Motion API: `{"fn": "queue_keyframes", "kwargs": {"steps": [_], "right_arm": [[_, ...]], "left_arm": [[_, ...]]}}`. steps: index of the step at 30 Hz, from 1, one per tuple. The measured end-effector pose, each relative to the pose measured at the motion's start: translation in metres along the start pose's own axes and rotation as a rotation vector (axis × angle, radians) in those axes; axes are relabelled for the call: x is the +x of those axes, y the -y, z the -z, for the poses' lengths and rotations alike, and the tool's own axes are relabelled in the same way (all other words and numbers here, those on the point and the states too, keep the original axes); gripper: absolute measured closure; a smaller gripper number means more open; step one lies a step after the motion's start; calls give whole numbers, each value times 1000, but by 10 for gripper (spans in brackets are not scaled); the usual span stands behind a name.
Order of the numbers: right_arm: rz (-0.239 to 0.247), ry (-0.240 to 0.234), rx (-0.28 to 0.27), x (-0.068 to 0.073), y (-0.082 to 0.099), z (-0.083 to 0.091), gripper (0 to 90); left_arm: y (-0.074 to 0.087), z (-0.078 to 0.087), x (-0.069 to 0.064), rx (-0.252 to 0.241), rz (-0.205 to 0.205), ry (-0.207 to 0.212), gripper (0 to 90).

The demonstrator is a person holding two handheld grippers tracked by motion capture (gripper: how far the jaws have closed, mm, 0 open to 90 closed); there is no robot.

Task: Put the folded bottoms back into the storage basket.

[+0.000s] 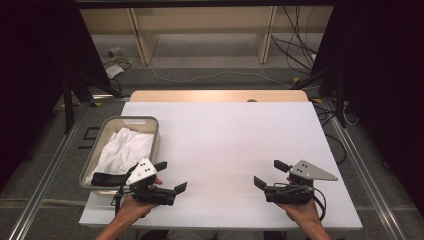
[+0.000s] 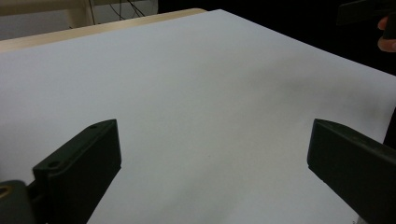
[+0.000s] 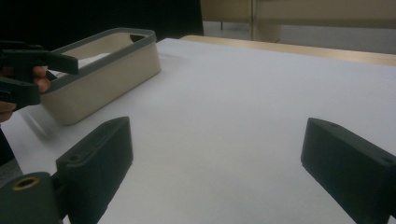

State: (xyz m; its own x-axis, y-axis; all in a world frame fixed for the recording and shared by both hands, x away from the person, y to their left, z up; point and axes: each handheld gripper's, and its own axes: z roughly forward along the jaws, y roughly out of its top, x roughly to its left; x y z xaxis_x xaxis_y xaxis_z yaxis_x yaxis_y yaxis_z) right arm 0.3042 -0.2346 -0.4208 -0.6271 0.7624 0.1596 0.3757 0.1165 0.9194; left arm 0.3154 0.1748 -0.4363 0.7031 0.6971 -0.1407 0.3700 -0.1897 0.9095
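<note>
High view: white table (image 1: 225,145) on grey floor (image 1: 210,75).

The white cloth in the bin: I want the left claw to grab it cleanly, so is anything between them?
Nothing visible. The open left claw hangs beside the bin, whose top is open above the white cloth.

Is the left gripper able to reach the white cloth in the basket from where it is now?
Probably yes. The left gripper is open and empty, right beside the basket, whose top is open. The white cloth lies uncovered inside; only the basket's near wall stands between them.
</note>
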Motion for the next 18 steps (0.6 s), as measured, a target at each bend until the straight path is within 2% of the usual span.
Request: {"fn": "queue_keyframes", "kwargs": {"steps": [5,12,15,18], "right_arm": [[0,9,17,0,2,4,99],[-6,10,2,0,1,7,98],[-8,9,0,0,1,8,99],[-7,6,-2,0,0,8,98]], "left_arm": [[2,7,1,-7,5,2,26],[1,13,0,-24,-6,1,22],[1,13,1,-29,12,7,21],[1,14,1,-33,11,5,21]]}}
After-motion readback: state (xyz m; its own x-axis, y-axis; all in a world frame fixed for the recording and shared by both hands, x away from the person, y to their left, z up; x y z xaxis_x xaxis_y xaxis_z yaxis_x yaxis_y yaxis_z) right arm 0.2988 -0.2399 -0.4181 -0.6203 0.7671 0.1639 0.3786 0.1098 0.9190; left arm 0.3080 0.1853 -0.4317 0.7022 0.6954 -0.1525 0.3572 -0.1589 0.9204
